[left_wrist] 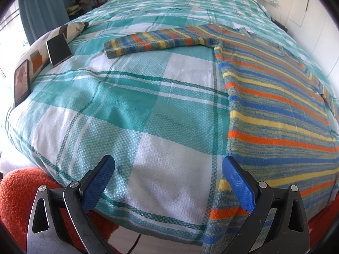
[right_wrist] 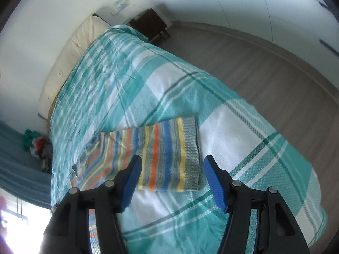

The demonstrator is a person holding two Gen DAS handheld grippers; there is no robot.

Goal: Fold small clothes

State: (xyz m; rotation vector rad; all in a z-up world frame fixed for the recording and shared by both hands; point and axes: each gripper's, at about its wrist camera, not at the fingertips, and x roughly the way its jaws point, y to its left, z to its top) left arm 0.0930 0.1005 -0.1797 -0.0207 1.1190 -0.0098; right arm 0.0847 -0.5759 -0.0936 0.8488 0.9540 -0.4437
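A small striped sweater (left_wrist: 275, 105) in orange, blue, yellow and grey lies flat on the bed, its body at the right of the left wrist view and one sleeve (left_wrist: 152, 41) stretched out to the left. My left gripper (left_wrist: 169, 165) hangs open over the bed's near edge, its right finger beside the sweater's hem edge, nothing between the pads. In the right wrist view the other sleeve's ribbed cuff (right_wrist: 190, 152) lies just beyond my right gripper (right_wrist: 171, 165), which stands open above it and apart from the cloth.
The bed wears a teal and white plaid cover (left_wrist: 118, 110). Two phones (left_wrist: 59, 49) (left_wrist: 21, 80) rest near a patterned pillow at the left. An orange fuzzy rug (left_wrist: 19, 194) lies below the bed edge. Wooden floor (right_wrist: 264, 69) and a dark nightstand (right_wrist: 150, 24) border the bed's far side.
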